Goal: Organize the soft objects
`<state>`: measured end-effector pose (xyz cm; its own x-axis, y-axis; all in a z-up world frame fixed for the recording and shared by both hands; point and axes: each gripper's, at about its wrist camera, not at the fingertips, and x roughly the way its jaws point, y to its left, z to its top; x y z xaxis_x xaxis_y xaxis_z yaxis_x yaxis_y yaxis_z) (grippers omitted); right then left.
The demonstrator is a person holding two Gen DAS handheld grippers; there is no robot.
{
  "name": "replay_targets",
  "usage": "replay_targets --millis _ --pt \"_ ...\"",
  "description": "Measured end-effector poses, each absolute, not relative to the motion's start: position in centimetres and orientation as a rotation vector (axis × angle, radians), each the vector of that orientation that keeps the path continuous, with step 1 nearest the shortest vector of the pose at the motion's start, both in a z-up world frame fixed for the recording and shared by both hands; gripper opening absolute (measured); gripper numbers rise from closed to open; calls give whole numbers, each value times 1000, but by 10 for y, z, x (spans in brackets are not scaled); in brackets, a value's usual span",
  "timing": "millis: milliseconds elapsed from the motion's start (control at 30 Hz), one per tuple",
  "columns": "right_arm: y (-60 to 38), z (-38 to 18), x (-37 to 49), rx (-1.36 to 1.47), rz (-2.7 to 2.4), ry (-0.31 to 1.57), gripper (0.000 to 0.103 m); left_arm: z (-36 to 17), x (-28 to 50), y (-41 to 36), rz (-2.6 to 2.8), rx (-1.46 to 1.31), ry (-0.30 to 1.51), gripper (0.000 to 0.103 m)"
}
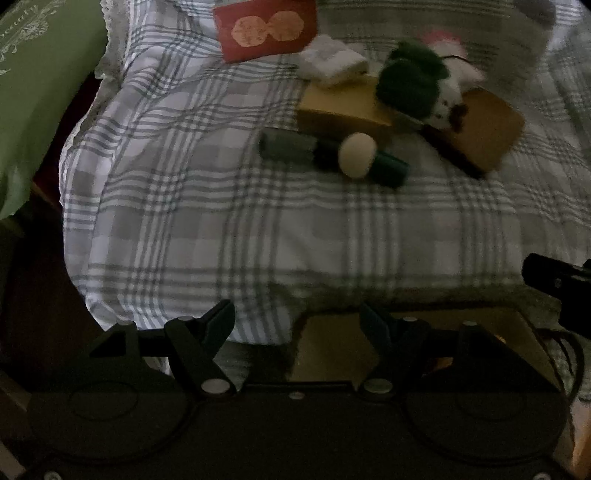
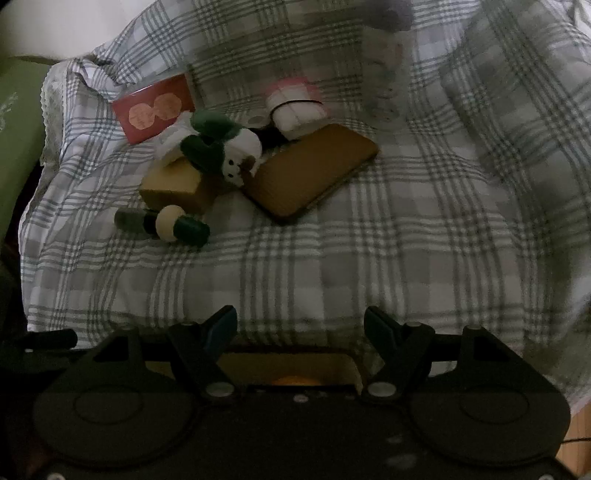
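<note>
The left gripper (image 1: pixel 297 323) has its jaws spread wide with nothing between them, poised over the near edge of the plaid bedspread (image 1: pixel 258 229); the right gripper (image 2: pixel 300 326) is likewise released and empty above the same cloth (image 2: pixel 332 258). Just under both sets of fingers a tan box edge (image 1: pixel 332 354) shows at the foot of the bed, seen also from the right wrist (image 2: pixel 288 365). Well beyond the jaws, the soft things lie in 1 loose cluster toward the far side of the bed. Nearest is a small doll with a cream head and green body (image 1: pixel 354 157), lying on its side (image 2: pixel 173 225). Just behind it sits a tan block-shaped cushion (image 1: pixel 340 110), and beside that a flat brown cushion (image 2: pixel 310 170) lying tilted on the cloth (image 1: pixel 484 129). A green-and-white plush toy (image 2: pixel 225 147) sprawls across the 2 cushions, touching both (image 1: pixel 413 81). Behind it a white and pink plush (image 2: pixel 295 105) rests against the flat cushion's far edge. A red card with 2 pale round patches (image 1: pixel 266 27) lies further back on the left (image 2: pixel 155 107). A green pillow (image 1: pixel 33 92) stands at the bed's left edge. The pictures are dim and partly blurred.
</note>
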<state>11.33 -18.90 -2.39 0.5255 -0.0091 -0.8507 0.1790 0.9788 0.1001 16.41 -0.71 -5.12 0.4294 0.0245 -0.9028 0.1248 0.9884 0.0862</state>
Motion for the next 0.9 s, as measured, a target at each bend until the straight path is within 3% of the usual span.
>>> replay_targets --millis 700,900 --pt "-127 -50 196 85 11 1011 74 -69 211 42 59 72 1149 71" --pt "-137 -34 209 182 -30 914 77 -71 215 47 59 56 1148 71"
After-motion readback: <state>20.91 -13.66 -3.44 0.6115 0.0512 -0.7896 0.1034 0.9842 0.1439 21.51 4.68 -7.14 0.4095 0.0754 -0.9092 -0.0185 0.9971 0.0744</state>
